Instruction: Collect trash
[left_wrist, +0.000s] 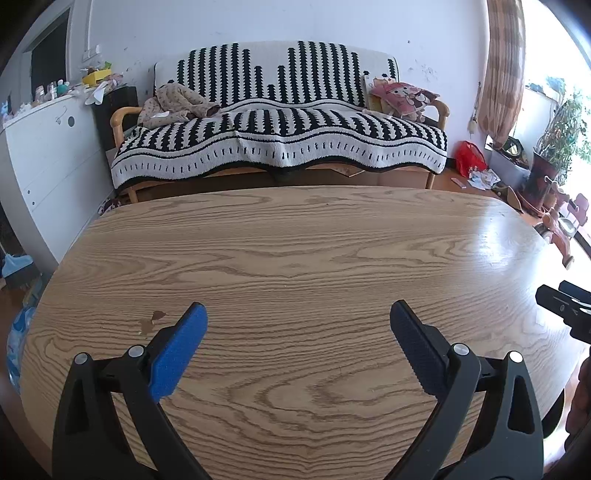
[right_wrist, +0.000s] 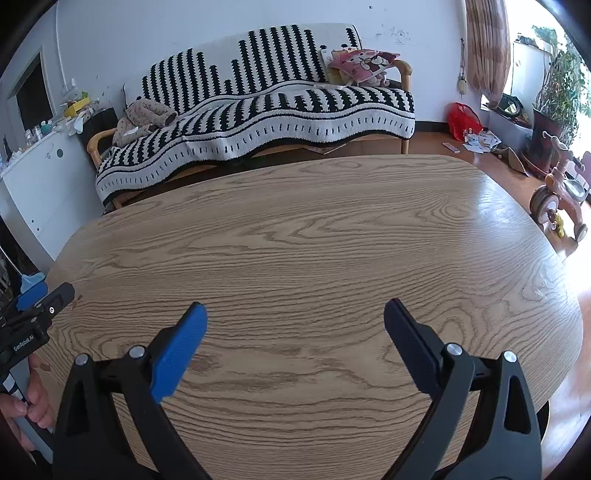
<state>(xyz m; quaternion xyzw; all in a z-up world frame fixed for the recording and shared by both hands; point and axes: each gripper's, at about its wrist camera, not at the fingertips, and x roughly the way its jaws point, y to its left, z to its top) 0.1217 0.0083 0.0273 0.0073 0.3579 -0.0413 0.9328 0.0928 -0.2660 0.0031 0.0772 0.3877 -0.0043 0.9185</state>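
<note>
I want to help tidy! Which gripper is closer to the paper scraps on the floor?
Probably right. The white paper scraps lie on the floor beyond the wooden table's right end, the right gripper's side. Both grippers are open and empty.

The black left gripper (left_wrist: 298, 314) with blue-padded fingers (left_wrist: 177, 350) is spread wide, level. The matching black right gripper (right_wrist: 295, 314), at its 3 o'clock, gapes equally.

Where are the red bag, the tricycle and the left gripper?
red bag (right_wrist: 463, 120), right wrist view, middle of the bag.
tricycle (right_wrist: 545, 203), right wrist view, front wheel.
left gripper (left_wrist: 297, 317), left wrist view, midway between fingertips.
</note>
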